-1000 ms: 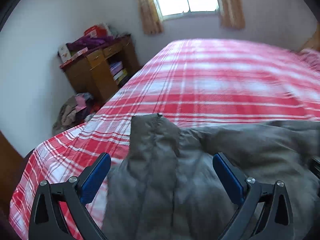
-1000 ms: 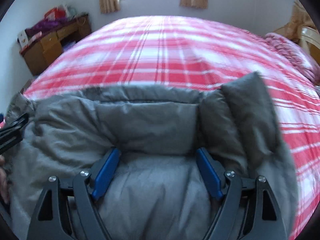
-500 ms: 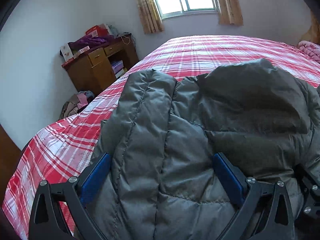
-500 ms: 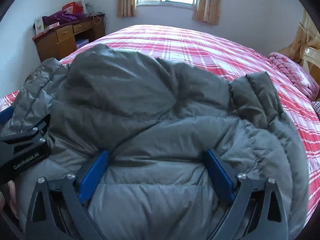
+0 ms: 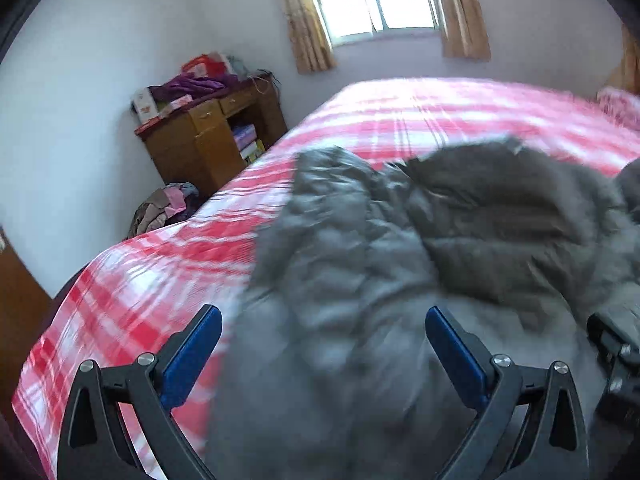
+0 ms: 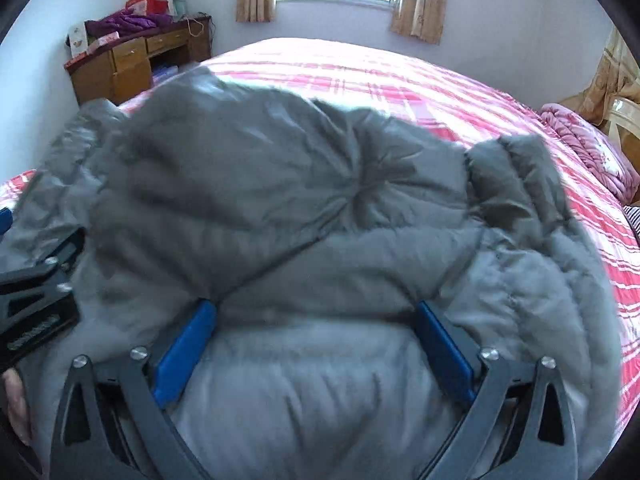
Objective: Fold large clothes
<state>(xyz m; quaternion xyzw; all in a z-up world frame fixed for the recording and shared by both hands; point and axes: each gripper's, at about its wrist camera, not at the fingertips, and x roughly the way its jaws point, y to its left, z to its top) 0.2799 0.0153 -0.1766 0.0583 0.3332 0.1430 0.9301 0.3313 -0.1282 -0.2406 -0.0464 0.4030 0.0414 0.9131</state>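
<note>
A grey quilted puffer jacket (image 5: 400,240) lies bunched on the red plaid bed (image 5: 440,120). My left gripper (image 5: 320,340) is open, its blue pads spread wide over the jacket's left edge, and this view is blurred by motion. In the right wrist view the jacket (image 6: 280,180) covers most of the bed (image 6: 380,72), one sleeve humped at the right. My right gripper (image 6: 316,344) is open too, with puffy jacket fabric bulging between its pads. The left gripper's black body (image 6: 36,300) shows at the left edge, a hand just under it.
A wooden desk (image 5: 208,140) piled with boxes and purple cloth stands against the far-left wall, seen also as the desk (image 6: 128,64). Loose clothes (image 5: 164,208) lie heaped on the floor beside it. A pink quilt (image 6: 588,148) rests at the bed's right end.
The jacket has gone from a low flat spread to a taller heap that fills both views. My right jaws have spread wider. The left gripper has shifted sideways and its view is now blurred.
</note>
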